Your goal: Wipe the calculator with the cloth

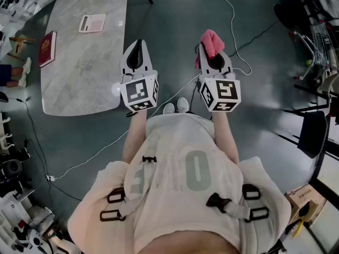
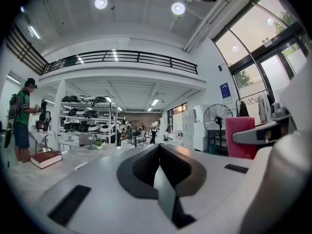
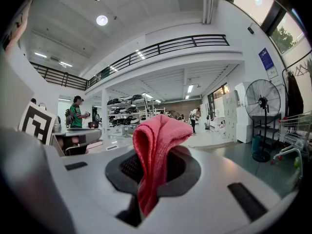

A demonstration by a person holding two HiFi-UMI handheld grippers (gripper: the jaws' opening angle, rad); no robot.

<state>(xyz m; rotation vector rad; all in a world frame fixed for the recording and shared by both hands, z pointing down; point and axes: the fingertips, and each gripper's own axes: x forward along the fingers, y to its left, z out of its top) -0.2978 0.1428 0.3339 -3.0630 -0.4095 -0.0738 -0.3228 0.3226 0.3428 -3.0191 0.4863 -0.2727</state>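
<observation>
Now | left gripper [image 1: 139, 44] closed, empty | right gripper [image 1: 214, 54] pinches cloth [image 1: 210, 40] | calculator [image 1: 92, 23], seemingly, on table [image 1: 85, 70]

Open air over floor [image 1: 175, 30] round left gripper [image 1: 139, 44] and right gripper [image 1: 212, 52], nothing close ahead. Ahead-left of left gripper, tabletop [image 1: 85, 83], edge beside it. On tabletop, calculator [image 1: 92, 23] and red book [image 1: 46, 47] well apart, bare top between. On floor ahead of right gripper, white cable [image 1: 233, 16].

Grey floor [image 1: 175, 25]; a marble surface [image 1: 85, 62] lies left of the left claw [image 1: 138, 49]. Ahead of it: railed balcony [image 2: 122, 56], ceiling lamps [image 2: 101, 3], a fan [image 2: 218, 117].
</observation>
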